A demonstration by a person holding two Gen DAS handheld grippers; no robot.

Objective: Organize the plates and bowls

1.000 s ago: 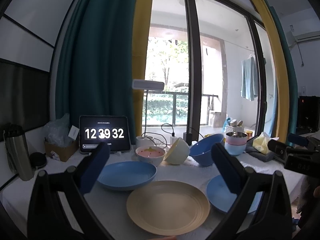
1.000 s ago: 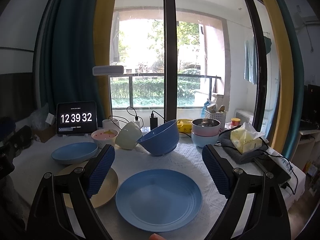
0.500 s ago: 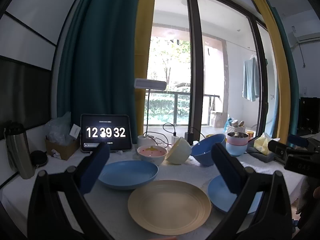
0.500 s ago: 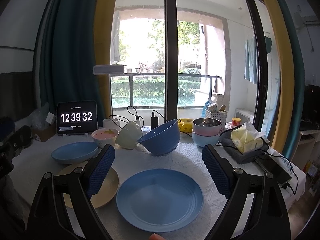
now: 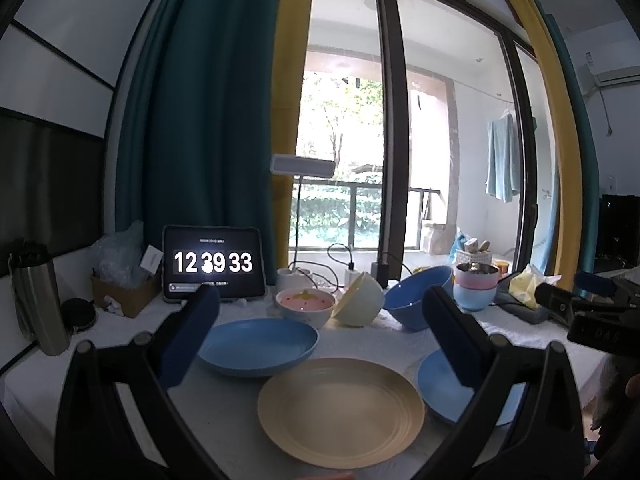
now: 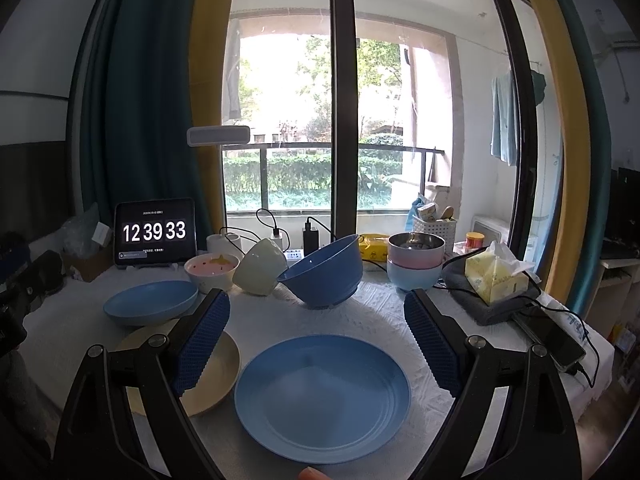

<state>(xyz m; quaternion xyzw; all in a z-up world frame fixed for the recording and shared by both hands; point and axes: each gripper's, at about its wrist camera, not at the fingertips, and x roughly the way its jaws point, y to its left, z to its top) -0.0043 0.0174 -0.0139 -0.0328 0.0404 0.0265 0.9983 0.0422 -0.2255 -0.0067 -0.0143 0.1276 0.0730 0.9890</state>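
Left claw (image 5: pixel 320 336) jaws stood wide apart, nothing between pads. Beige plate (image 5: pixel 340 410) lay directly below, top access free. Shallow blue dish (image 5: pixel 258 346) just beyond, overlapped by the beige rim. Right claw (image 6: pixel 316 340) equally spread above blue plate (image 6: pixel 322 396). Tilted blue bowl (image 6: pixel 324 272) and cream bowl (image 6: pixel 260 266) blocked forward path. Bare desk (image 6: pixel 372 316) strip between plate and bowls. Tissue pack (image 6: pixel 496 276), cables crowded right edge.
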